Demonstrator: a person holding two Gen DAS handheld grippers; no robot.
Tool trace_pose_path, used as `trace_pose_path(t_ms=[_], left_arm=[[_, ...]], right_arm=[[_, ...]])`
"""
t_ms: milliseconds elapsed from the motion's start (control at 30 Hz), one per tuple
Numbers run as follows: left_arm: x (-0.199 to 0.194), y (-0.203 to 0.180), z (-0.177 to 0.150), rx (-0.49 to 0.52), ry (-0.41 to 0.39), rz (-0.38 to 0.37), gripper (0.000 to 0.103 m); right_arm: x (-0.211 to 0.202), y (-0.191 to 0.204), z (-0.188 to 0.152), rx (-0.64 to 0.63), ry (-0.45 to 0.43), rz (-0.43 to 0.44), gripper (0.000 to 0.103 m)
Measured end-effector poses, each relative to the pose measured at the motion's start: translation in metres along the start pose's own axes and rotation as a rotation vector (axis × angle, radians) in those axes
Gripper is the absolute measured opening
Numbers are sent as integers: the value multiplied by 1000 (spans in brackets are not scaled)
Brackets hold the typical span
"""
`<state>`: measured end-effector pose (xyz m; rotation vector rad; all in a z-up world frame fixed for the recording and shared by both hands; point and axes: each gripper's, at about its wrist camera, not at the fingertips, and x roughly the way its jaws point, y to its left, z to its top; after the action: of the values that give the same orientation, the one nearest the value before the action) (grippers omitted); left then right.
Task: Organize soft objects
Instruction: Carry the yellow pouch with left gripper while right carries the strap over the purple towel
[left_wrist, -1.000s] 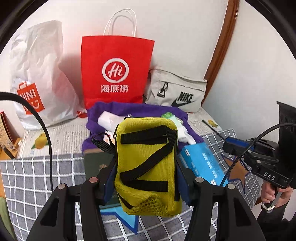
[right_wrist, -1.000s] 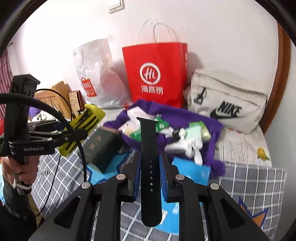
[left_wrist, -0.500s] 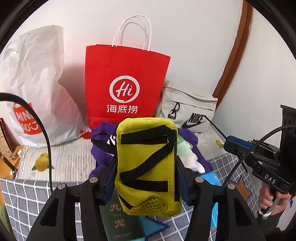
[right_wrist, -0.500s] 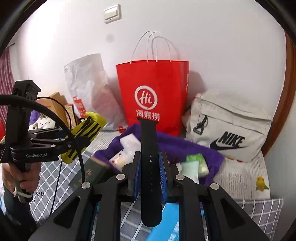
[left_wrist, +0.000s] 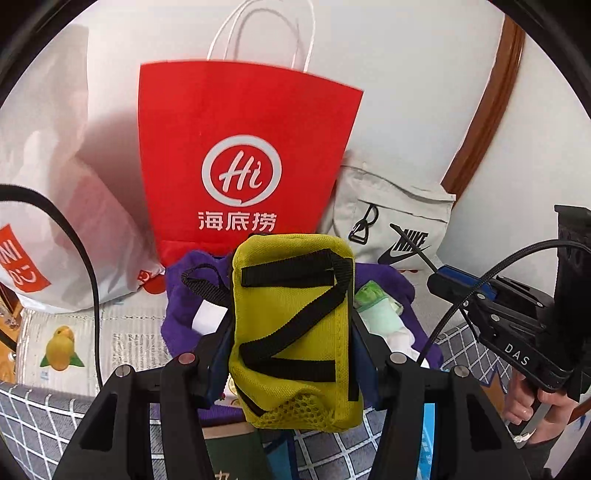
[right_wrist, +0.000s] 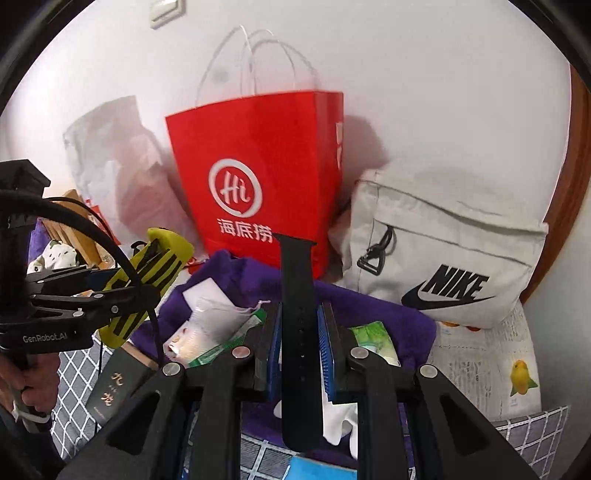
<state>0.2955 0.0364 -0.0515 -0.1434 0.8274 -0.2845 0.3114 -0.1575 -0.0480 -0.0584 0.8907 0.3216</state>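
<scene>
While clamped flank to flank in the left gripper, yellow pouch hangs before the red paper bag: light, padded, compressible. Right gripper pinches black watch strap mid-length: limp, likely slippery.

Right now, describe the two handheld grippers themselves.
Both are black, angular frames with silver rivets and blue finger pads. The left gripper reads "GenRobot.AI", the right gripper "DAS". A black cable loops from each. No sleeve is clearly visible.

home bedroom, checked bedsheet, shopping bags against white wall
</scene>
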Motion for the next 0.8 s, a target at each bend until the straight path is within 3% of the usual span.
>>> trace_pose_path(t_ms=[800], left_arm=[[62, 22, -3, -34, 121, 15, 54]], right_arm=[[81, -44, -18, 128, 143, 135, 19]])
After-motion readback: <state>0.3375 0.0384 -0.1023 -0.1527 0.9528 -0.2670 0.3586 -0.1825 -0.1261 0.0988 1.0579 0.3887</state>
